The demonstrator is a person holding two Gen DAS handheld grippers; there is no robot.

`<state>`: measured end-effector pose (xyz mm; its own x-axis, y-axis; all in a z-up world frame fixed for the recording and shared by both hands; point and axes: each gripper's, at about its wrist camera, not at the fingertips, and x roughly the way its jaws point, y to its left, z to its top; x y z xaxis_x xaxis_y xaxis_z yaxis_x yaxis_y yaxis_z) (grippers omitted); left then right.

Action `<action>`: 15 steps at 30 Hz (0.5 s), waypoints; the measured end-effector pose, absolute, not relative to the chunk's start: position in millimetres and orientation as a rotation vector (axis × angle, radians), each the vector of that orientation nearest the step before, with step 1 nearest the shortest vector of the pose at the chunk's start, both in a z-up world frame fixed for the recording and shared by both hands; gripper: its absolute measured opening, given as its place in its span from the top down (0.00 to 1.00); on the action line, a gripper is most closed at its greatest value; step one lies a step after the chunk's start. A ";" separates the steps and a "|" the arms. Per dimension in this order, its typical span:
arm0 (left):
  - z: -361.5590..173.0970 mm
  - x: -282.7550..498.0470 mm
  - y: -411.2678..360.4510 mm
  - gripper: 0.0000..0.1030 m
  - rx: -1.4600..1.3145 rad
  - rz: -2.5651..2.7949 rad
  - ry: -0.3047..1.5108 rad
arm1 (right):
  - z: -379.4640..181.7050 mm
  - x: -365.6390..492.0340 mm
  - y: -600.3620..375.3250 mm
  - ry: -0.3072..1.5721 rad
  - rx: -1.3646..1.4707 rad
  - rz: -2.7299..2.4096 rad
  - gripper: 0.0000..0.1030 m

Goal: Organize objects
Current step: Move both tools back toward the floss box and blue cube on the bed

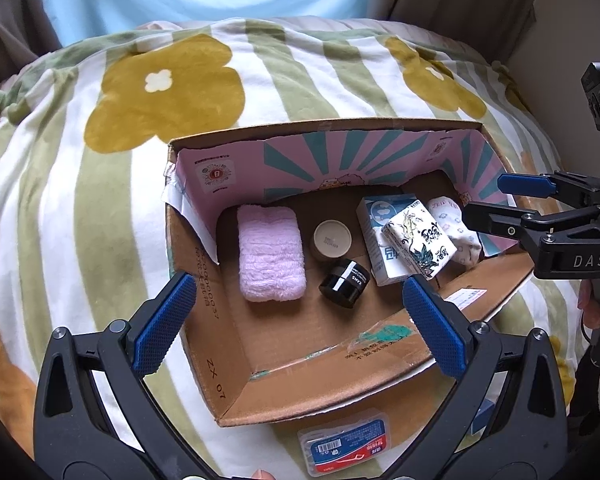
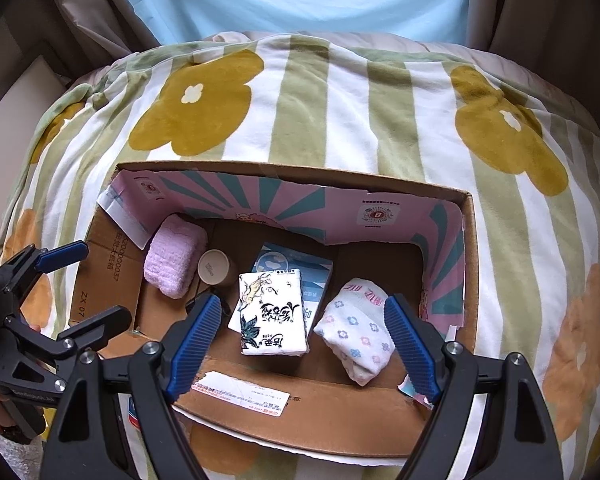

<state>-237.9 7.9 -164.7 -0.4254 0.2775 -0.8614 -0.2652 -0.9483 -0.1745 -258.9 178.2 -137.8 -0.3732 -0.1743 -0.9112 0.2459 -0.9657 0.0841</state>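
An open cardboard box (image 1: 216, 368) (image 2: 300, 412) lies on a flowered blanket. Inside lie a pink towel (image 1: 269, 254) (image 2: 174, 260), a beige round jar (image 1: 332, 238) (image 2: 214, 267), a black jar (image 1: 345, 282), a blue-white tissue box (image 1: 374, 232) (image 2: 296, 264), a white printed tissue pack (image 1: 418, 246) (image 2: 272, 312) leaning on it, and a floral white pack (image 1: 454, 228) (image 2: 358, 330). My left gripper (image 1: 300, 322) (image 2: 86, 284) is open and empty above the box's near left. My right gripper (image 2: 304, 334) (image 1: 488, 204) is open and empty over the box's right side.
A clear plastic case with a red-blue label (image 1: 346, 446) lies on the blanket (image 1: 80, 200) in front of the box. The striped blanket (image 2: 520, 240) surrounds the box. Curtains (image 2: 540, 8) hang behind.
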 end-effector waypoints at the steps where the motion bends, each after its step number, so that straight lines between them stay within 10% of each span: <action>1: -162.6 -236.7 6.9 0.00 -1.459 2.415 -0.020 | -136.5 -257.7 178.1 0.098 1.586 -2.411 0.21; 15: -105.0 -201.9 -3.0 0.00 -1.389 2.528 -0.041 | -91.3 -225.4 191.9 0.011 1.506 -2.437 0.16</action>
<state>-201.9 -3.0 -105.0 -0.5109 0.2363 -0.8266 -0.2091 -0.9668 -0.1471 -225.4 191.9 -91.3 -0.4198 -0.2288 -0.8783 0.2366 -0.9618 0.1374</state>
